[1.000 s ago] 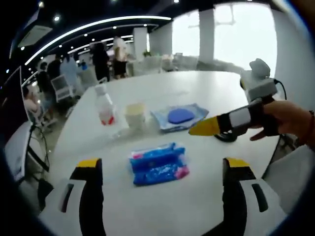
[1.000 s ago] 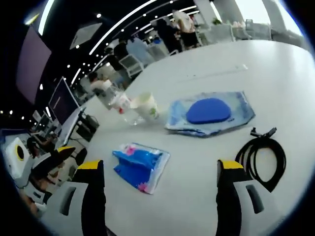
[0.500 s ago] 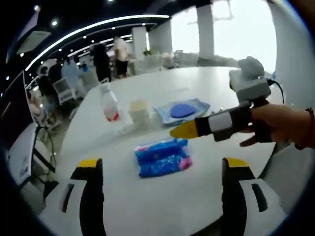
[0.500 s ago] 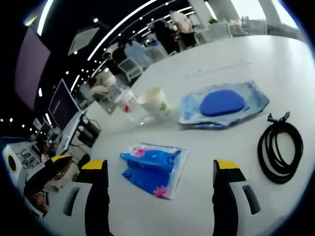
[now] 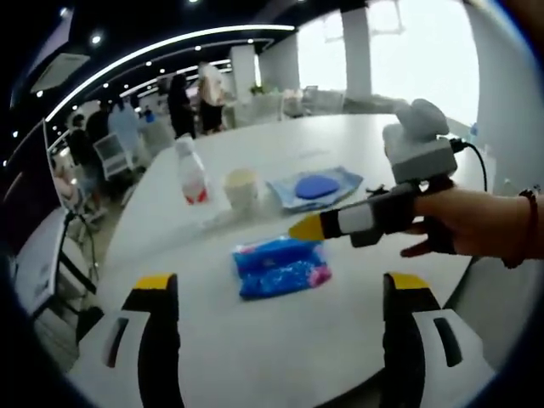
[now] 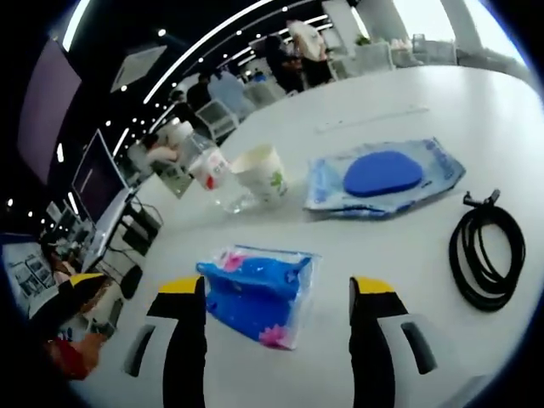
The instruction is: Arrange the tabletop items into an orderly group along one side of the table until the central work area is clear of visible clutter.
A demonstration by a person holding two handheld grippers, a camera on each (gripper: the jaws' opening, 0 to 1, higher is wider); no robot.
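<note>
White round table in a dim, strip-lit office; both tools gape wide, holding nothing.

The setting was an open-plan office. Long strip lights and recessed spots ran across a dark ceiling. A large white table stood in the foreground, with further white desks and chairs behind it. Monitors stood at desks along one side. Several people stood in the background, and tall bright windows lined the far wall.
</note>
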